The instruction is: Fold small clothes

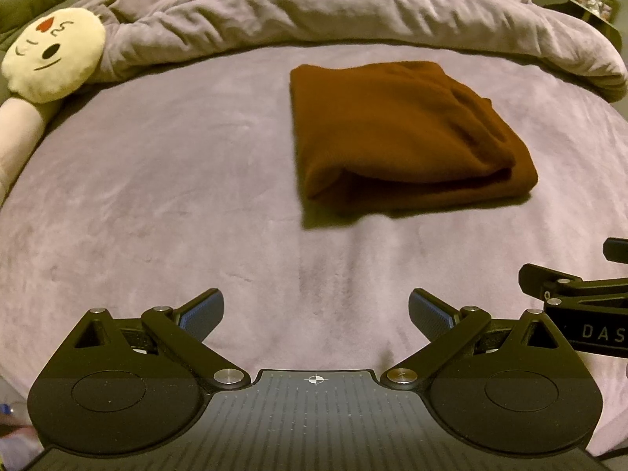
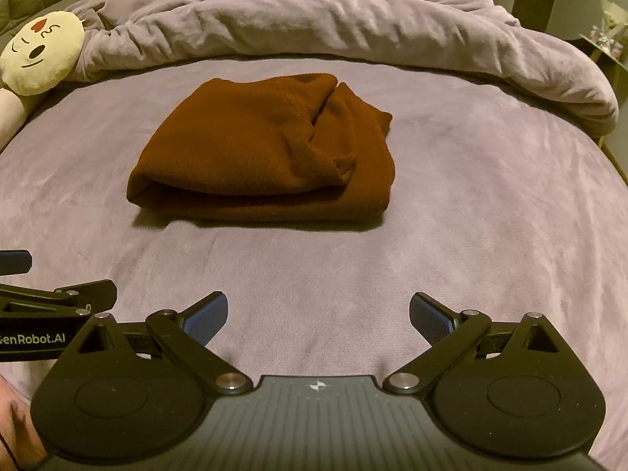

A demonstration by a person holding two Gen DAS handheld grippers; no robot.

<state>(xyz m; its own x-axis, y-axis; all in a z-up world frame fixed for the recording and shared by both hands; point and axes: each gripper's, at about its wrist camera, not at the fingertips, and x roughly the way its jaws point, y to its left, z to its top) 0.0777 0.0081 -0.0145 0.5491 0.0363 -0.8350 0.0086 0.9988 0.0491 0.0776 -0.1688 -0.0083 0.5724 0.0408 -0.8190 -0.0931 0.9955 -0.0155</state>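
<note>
A brown garment (image 1: 400, 133) lies folded into a thick rectangle on the mauve bed cover (image 1: 165, 196); in the right wrist view the same garment (image 2: 267, 153) sits ahead and left of centre, with loose folds on its right side. My left gripper (image 1: 316, 314) is open, well short of the garment, with nothing between its blue pads. My right gripper (image 2: 318, 316) is open too, held back from the near edge of the cloth. Each gripper shows at the edge of the other's view: the right one (image 1: 569, 286) and the left one (image 2: 59, 294).
A rumpled mauve duvet (image 1: 333, 8) is bunched along the far side of the bed. A cream round plush face (image 1: 55, 53) on a pale pillow lies at the far left. A side shelf (image 2: 604, 39) stands beyond the right edge of the bed.
</note>
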